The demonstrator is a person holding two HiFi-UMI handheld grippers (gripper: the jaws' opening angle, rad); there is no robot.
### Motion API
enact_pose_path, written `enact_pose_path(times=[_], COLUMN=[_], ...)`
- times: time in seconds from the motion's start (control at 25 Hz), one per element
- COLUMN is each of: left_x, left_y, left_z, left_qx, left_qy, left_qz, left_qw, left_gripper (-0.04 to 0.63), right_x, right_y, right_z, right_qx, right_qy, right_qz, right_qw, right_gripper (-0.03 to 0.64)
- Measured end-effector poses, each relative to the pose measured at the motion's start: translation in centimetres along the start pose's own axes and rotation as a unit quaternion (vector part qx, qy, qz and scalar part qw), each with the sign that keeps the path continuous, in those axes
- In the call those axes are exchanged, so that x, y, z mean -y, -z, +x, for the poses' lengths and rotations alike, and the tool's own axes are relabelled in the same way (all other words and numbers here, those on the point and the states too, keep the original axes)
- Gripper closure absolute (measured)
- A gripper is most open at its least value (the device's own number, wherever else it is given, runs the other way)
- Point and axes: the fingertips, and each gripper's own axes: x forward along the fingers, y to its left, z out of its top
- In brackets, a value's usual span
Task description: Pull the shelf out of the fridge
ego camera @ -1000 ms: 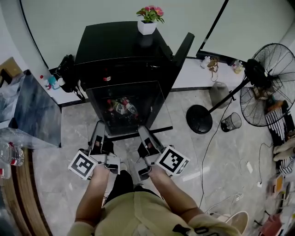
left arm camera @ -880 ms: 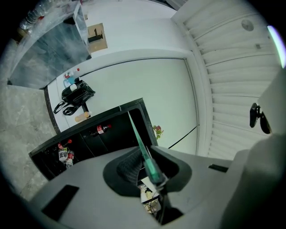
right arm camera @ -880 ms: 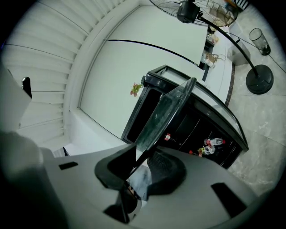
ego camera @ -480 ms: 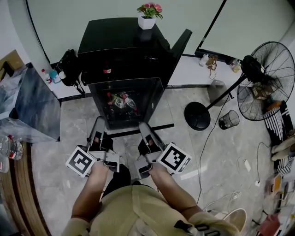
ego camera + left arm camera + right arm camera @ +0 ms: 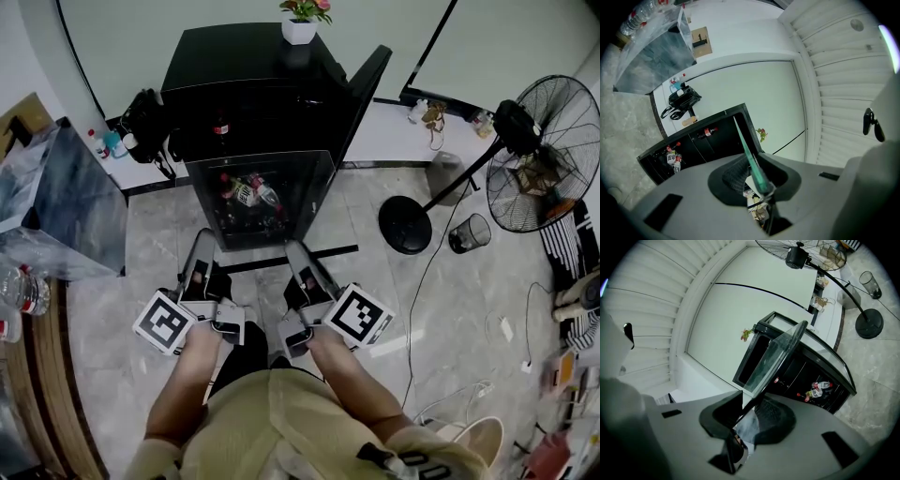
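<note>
We see the shelf as a clear glass pane with a thin dark rim. It is clear enough that the bottles inside the black fridge show straight through it. In the left gripper view its edge appears end-on as a narrow green strip. In the right gripper view the pane looks greyish, with a dark border.

In the head view the shelf sits in the middle of the frame, in front of the fridge's open front. It lies roughly flat and reaches from the grippers up the frame toward the fridge. Its near dark edge runs left to right, rising slightly toward the right. We cannot tell whether its far edge is inside the cabinet.

The left gripper holds the near edge at the lower left of the pane, and the right gripper holds it at the lower right. Each gripper view shows the jaws pressed onto the glass: the left gripper clamps the green edge, and the right gripper clamps the dark-rimmed corner.
</note>
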Motion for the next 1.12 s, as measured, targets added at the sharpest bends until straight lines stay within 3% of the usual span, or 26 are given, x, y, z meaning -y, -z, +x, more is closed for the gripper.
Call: enact_pose_path(times=[1.12], left_x=[-1.4], left_y=[0.6], left_z=[-3.0], left_qx=[0.011], left_qy=[-0.026], left_qz=[-0.011], left_qw=[0.9995], left_gripper=[0.529], right_x=[0.7], right_y=[2.5], right_z=[-1.1], right_qx=[-0.024], right_qy=[0.012], right_qz=[0.013], right_qw=[1.000], right_gripper=[0.526])
